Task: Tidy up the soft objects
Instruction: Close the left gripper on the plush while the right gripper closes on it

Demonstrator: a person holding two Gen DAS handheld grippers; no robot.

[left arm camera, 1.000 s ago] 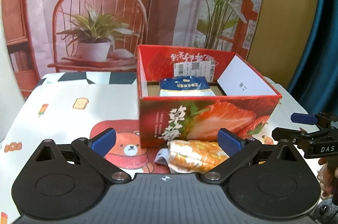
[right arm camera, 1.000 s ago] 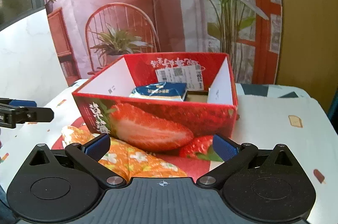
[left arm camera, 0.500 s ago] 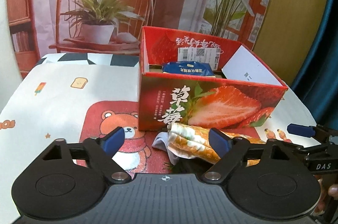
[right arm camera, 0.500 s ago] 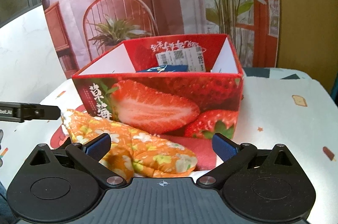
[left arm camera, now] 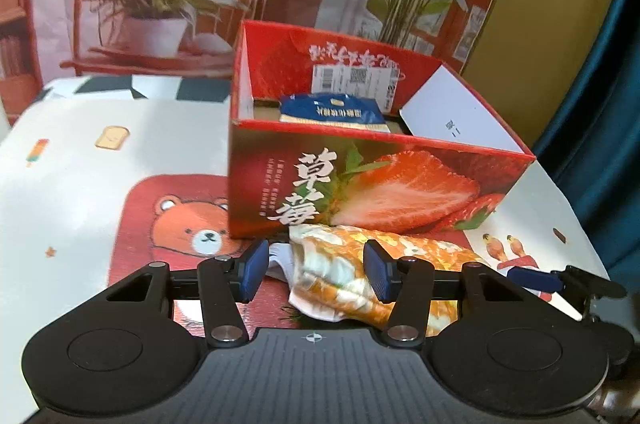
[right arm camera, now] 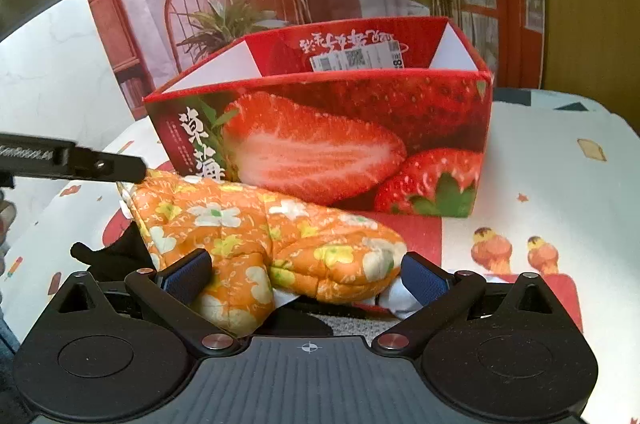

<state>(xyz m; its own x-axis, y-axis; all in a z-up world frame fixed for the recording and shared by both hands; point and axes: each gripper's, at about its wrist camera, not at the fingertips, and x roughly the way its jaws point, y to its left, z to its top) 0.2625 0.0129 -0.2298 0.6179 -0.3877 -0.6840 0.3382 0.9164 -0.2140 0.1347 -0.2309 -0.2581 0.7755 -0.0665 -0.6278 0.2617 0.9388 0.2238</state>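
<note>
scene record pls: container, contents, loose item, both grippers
container: strawberry box, open top, on the printed tablecloth
contents: blue packet inside; rest hidden
loose item: orange floral oven mitt, lying in front of the box
left gripper: fingers have just been closing around the mitt's cuff end, no firm pinch visible
right gripper: fingers wide, straddling the mitt's other end, not pressing

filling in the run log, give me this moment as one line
left claw: closing around oven mitt cuff, not yet pinched | right claw: open over mitt | strawberry box: behind mitt, blue packet inside
</note>
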